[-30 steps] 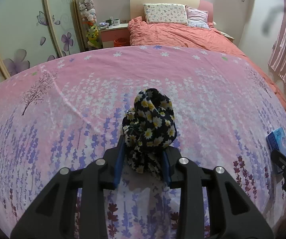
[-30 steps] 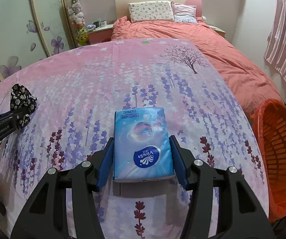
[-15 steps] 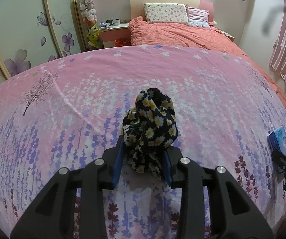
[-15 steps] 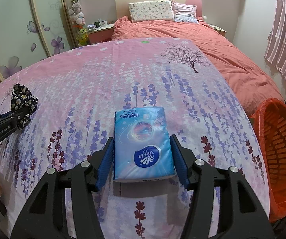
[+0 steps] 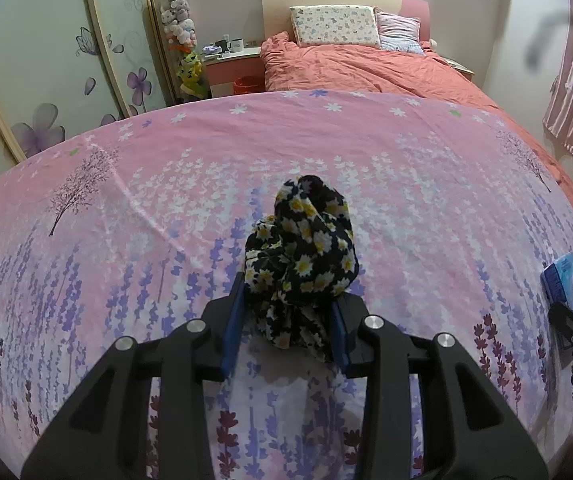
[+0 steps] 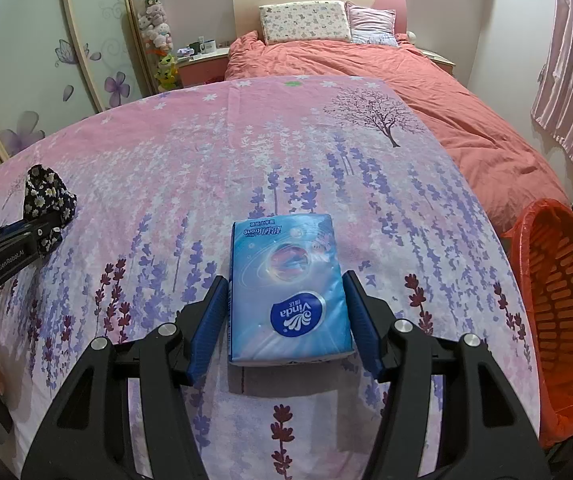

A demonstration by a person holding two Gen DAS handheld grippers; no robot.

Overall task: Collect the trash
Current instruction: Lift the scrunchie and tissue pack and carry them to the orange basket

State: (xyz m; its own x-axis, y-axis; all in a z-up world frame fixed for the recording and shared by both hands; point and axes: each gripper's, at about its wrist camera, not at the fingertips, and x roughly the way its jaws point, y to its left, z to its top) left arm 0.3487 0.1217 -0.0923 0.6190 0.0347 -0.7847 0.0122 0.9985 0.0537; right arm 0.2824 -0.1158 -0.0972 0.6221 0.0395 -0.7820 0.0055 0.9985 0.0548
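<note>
1. Two grippers work over a pink cloth (image 6: 286, 152) printed with purple lavender and small trees.
2. The left gripper (image 5: 286, 316) has its blue pads pressed against a bunched black cloth with daisy print (image 5: 302, 256); the bundle sticks up and forward past the fingertips, toward 12 o'clock in the left wrist view.
3. In the right wrist view that same bundle sits at about 9 o'clock, pinched at the tip of the left gripper's black fingers (a person's fingertips show at the frame's left edge).
4. The right gripper (image 6: 286, 312) pinches a blue Vinda tissue pack (image 6: 288, 288); both blue pads touch its long sides, and the pack casts a shadow on the cloth beneath it.
5. From the left wrist view, the tissue pack appears at 3 o'clock near the frame edge.
6. An orange basket lined with an orange bag (image 6: 558, 320) stands off the cloth's right edge, at 3 to 4 o'clock in the right wrist view.
7. Beyond the cloth, at 12 o'clock, lies a bed with a salmon duvet (image 5: 366, 64) and two pillows.
</note>
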